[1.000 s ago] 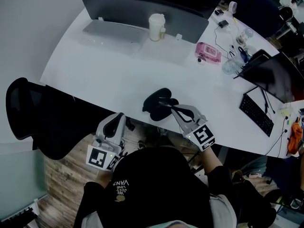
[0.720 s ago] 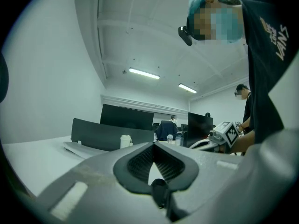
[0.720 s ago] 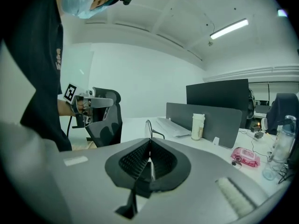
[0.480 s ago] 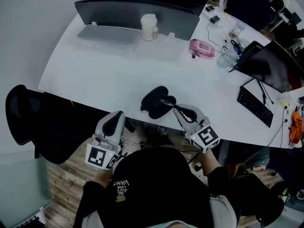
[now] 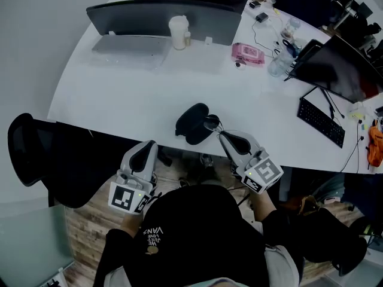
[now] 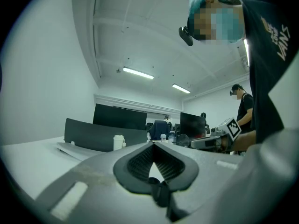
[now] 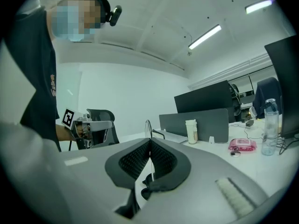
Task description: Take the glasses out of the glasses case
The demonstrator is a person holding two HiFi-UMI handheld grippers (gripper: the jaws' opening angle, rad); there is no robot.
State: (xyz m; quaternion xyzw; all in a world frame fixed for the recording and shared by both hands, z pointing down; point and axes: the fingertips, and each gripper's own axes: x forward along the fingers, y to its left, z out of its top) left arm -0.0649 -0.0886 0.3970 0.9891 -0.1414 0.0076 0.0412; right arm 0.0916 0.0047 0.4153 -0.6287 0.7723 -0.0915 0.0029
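Two grippers are showing in the head view, both by the near edge of the white table point(image 5: 119, 94). I'm holding the left gripper point(image 5: 149, 146) off that edge, over the wooden floor point(image 5: 84, 226), well apart from the black glasses case point(image 5: 191, 123). The case is lying on the table close to the near edge. The right gripper point(image 5: 219, 134) is reaching in over the edge, its tips at the glasses point(image 5: 210, 123), which are sitting at the case's right side. From up here I can't quite tell whether they are clear of the case or touching its rim.

In the left gripper view, the jaws are meeting tip to tip with nothing between them, and they are pointing across the table toward a pale cup point(image 6: 118, 142) at the far side.

In the right gripper view, the jaws are clamping the glasses, with a thin lens rim standing up just past the pads.
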